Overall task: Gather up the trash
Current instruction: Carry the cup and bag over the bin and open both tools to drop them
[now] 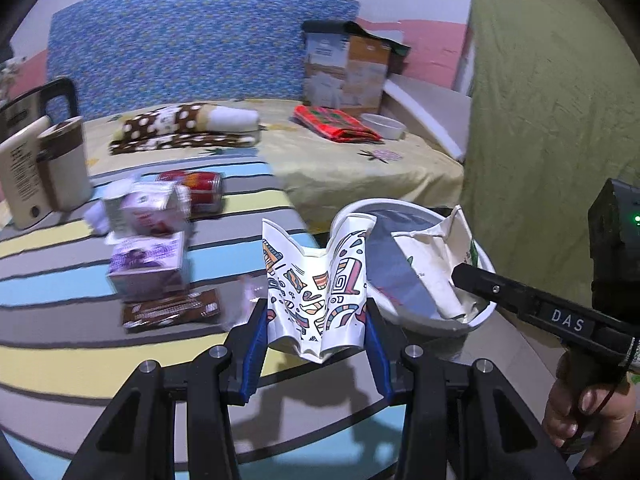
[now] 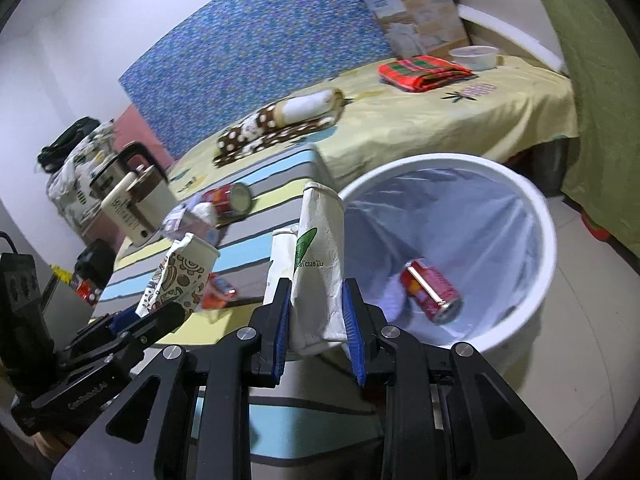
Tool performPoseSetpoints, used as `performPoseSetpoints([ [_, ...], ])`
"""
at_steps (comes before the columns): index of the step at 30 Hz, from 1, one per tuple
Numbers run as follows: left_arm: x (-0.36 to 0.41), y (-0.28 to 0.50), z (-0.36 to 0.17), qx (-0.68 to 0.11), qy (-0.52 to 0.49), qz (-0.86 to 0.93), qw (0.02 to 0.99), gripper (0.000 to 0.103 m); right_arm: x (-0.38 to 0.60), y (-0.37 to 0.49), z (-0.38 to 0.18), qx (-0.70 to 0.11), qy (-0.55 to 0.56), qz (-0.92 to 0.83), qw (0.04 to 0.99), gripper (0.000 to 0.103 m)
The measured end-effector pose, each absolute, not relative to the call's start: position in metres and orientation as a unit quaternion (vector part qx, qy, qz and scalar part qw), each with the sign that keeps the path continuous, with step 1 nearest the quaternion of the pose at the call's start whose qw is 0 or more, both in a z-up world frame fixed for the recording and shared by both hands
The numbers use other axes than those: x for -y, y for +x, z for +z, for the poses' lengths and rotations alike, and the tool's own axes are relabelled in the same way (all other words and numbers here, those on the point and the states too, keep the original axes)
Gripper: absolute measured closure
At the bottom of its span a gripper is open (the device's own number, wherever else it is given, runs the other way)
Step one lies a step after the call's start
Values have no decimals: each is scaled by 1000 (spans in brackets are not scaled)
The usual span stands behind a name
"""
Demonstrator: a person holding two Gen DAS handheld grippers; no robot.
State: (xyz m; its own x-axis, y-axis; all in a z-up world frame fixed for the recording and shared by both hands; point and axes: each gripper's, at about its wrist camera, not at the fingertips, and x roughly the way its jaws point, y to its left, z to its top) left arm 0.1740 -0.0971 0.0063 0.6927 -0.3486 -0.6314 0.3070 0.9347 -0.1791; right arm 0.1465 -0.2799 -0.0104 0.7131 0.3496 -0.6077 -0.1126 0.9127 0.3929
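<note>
Right gripper [image 2: 316,320] clamps a crushed white paper cup [image 2: 320,264] beside the rim of a white lined bin [image 2: 548,248], which holds a red can [image 2: 430,290]. At left, the left gripper [image 2: 156,320] grips a patterned cup [image 2: 180,276] over the striped table [image 2: 260,228].

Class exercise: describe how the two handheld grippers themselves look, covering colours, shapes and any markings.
Both the left gripper and right gripper are black angular frames with silver bolts and blue finger pads. The right one's side carries a "DAS" label and a green light; a bare hand grips its handle.
</note>
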Motion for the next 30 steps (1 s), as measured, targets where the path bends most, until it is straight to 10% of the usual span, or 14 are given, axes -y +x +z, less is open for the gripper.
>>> performPoseSetpoints([
  [30, 207, 225, -29, -382, 19, -282, 880, 57, 348, 152, -36, -387, 174, 28, 905, 71],
])
